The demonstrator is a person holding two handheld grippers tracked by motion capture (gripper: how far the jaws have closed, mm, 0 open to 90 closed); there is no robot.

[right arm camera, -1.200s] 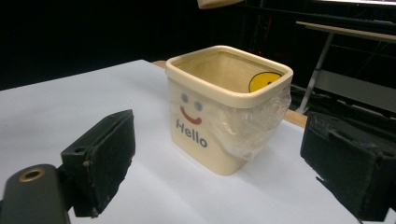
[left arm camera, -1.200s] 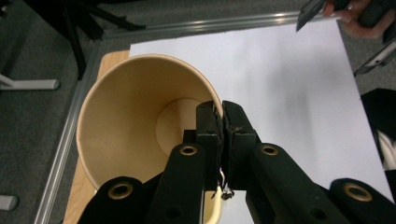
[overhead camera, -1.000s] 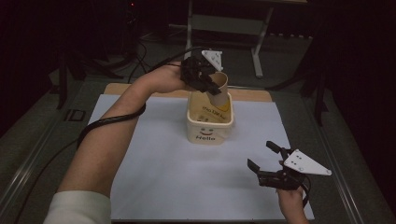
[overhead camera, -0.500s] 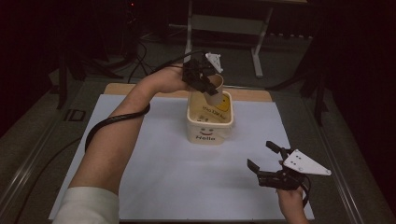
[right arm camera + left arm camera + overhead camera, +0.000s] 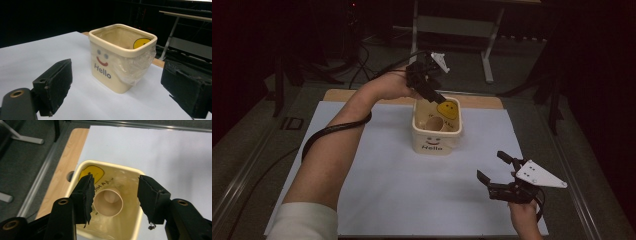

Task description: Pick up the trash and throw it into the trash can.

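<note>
On the white sheet covering the tabletop point(image 5: 377, 190), a cream square plastic bin point(image 5: 436, 135) marked "Hello" is sitting near the far edge, now holding the tan cardboard tube point(image 5: 108, 203) that was gripped above it a second ago. The left gripper point(image 5: 426, 80) is hovering over the rim, jaws released and empty; the right gripper point(image 5: 498, 170) is waiting, jaws spread, near the right corner closest to the person. The drop looks done.

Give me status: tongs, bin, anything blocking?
Left tongs open above the Hello bin, empty. Paper cup lying inside the bin. Right tongs open, idle over the white sheet. Nothing in the way.
</note>
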